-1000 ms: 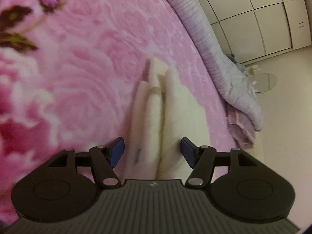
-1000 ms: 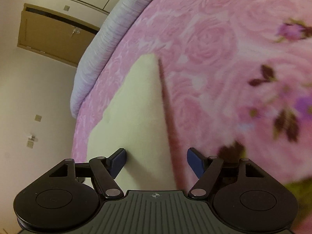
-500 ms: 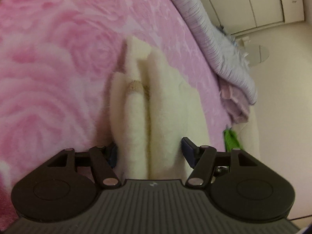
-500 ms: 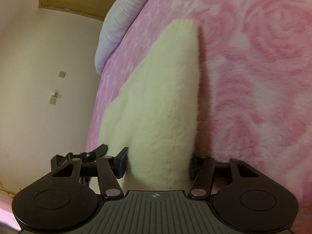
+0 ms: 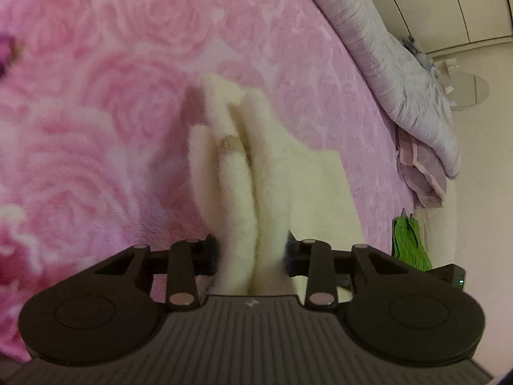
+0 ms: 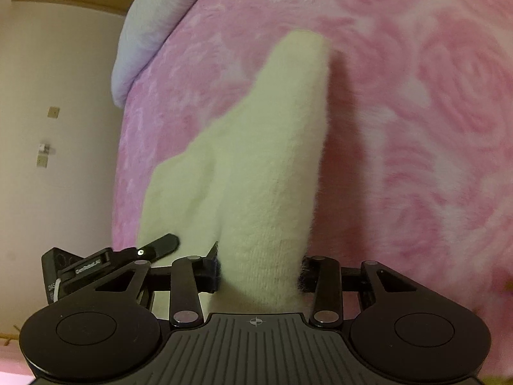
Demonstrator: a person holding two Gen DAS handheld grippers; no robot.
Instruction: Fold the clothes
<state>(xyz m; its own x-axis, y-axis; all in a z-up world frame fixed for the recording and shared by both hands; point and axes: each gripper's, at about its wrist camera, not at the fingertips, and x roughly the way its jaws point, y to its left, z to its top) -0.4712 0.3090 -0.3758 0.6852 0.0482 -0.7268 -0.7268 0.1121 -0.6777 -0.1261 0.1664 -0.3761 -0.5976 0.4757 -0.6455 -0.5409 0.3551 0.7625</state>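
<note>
A cream fuzzy garment [image 5: 256,173] lies on a pink rose-patterned blanket [image 5: 96,128]. In the left wrist view its edge is bunched into upright folds, one with a small tan label, and my left gripper [image 5: 251,252] is shut on those folds. In the right wrist view the same cream garment [image 6: 263,160] rises as a single thick fold from the blanket [image 6: 416,128], and my right gripper [image 6: 258,272] is shut on its near end. The fingertips of both grippers are mostly buried in the fabric. The left gripper's body [image 6: 105,263] shows at the lower left of the right wrist view.
A lilac striped duvet [image 5: 400,64] runs along the bed's far edge, with a pinkish cloth [image 5: 420,173] beneath it and something bright green [image 5: 410,240] by the bed's side. A pale floor and wardrobe doors [image 5: 449,6] lie beyond. A blue pillow [image 6: 147,32] sits at the bed's corner.
Both grippers went from open around the garment's edge to shut on it. The cream fabric is now bunched and lifted off the blanket between the fingers.
</note>
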